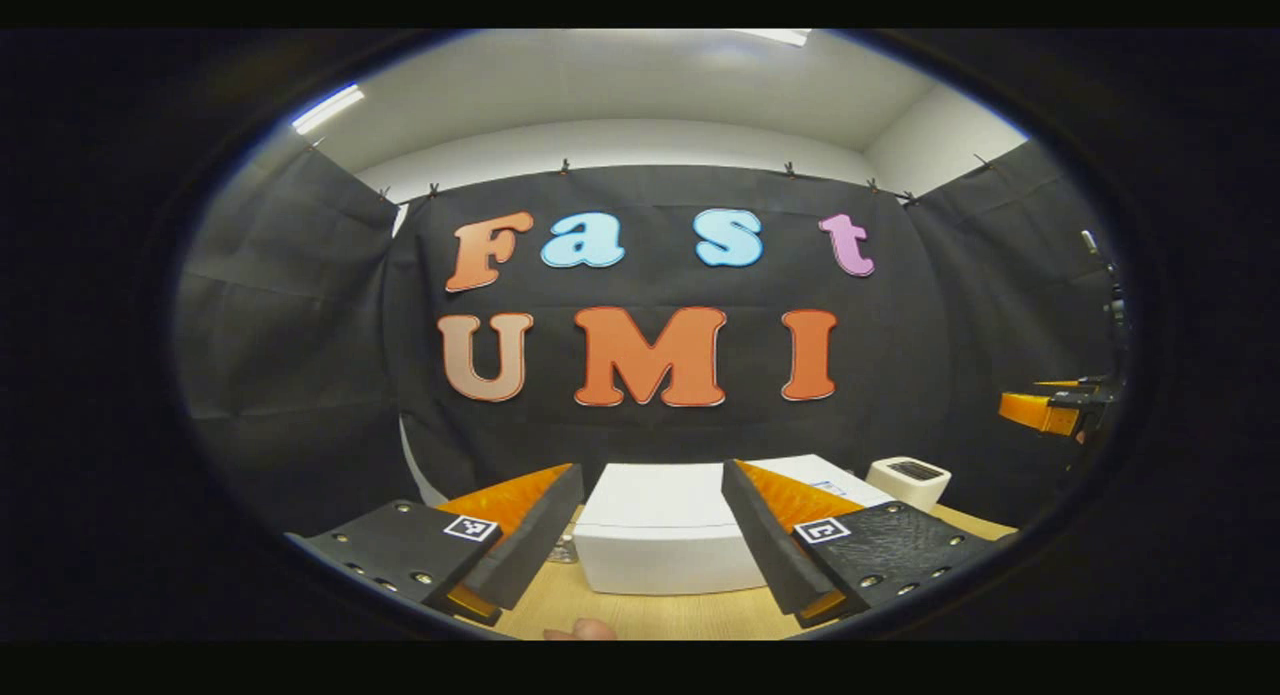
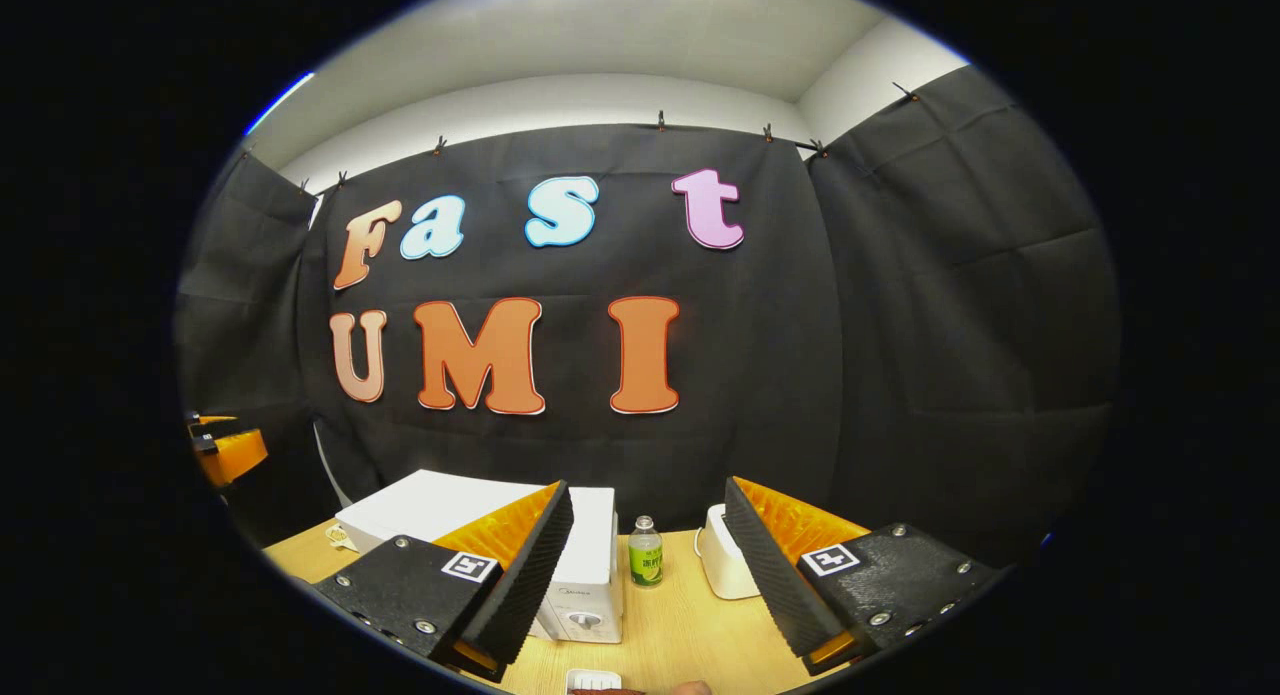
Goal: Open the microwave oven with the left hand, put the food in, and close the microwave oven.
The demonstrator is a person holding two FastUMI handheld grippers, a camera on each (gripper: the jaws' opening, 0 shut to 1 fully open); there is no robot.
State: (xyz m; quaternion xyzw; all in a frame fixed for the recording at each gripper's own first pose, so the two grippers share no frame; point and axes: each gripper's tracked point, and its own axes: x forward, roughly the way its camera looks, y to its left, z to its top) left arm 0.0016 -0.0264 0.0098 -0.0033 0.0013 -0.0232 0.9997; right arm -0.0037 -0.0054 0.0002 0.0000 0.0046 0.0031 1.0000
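Left gripper view: the left tool (image 1: 650, 535), fingers spread and empty, faces the closed white microwave (image 1: 665, 545) on the table (image 1: 640, 615). The right tool (image 2: 650, 565) is likewise spread, empty. Risk: a misaligned approach may miss the door or shove the oven.

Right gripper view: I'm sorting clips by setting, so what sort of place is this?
Likely a staged recording booth, not a real kitchen: black cloth walls clipped up around a light wooden table with a white box-shaped microwave oven.

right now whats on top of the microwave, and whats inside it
Nothing lies on the part of the microwave's white top that shows; the right gripper's fingers cover some of it. The inside cannot be seen.
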